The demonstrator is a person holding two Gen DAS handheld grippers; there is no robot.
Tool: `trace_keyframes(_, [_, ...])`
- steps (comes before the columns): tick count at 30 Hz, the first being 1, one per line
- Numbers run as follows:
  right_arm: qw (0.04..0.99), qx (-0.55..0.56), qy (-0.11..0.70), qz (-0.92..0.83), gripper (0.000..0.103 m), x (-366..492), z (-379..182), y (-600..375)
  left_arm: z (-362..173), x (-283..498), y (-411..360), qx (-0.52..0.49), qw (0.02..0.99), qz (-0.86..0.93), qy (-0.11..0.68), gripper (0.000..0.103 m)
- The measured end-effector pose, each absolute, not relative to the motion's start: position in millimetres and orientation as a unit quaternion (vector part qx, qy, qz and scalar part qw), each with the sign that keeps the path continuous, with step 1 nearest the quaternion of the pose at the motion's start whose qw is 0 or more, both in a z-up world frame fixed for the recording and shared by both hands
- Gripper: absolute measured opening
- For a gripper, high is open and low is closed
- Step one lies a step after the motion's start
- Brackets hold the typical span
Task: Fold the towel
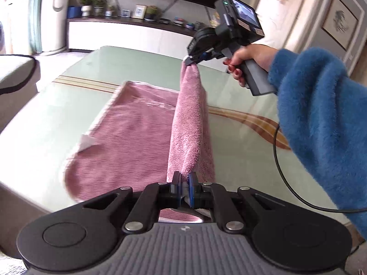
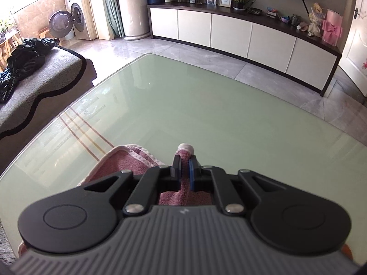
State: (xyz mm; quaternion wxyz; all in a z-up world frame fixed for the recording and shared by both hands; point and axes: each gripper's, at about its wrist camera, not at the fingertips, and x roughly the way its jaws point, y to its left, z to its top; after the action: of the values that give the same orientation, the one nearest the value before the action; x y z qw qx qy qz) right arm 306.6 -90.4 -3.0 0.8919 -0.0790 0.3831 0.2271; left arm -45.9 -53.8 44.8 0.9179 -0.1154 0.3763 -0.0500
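A pink towel (image 1: 128, 135) lies spread on the pale green glass table (image 1: 57, 114). My left gripper (image 1: 185, 176) is shut on the towel's near right corner. My right gripper (image 1: 190, 62) is shut on the far right corner, lifted above the table. The towel's right edge hangs taut in a bunched strip between the two grippers. In the right wrist view my right gripper (image 2: 185, 160) pinches a tuft of towel (image 2: 185, 152), with more towel (image 2: 119, 165) below left.
A grey sofa (image 2: 34, 80) with dark clothes stands left of the table. A long white cabinet (image 2: 229, 32) with plants and frames runs along the far wall. A black cable (image 1: 278, 160) trails over the table's right side. A blue fuzzy sleeve (image 1: 321, 123) fills the right.
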Motion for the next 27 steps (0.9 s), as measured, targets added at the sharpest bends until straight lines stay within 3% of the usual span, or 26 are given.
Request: trace_keyframes(27, [0.881,-0.078,0.396,0.247,0.007,326,-37,5,32,-37,31,-0.141,0.911,0.062,0.382,0.008])
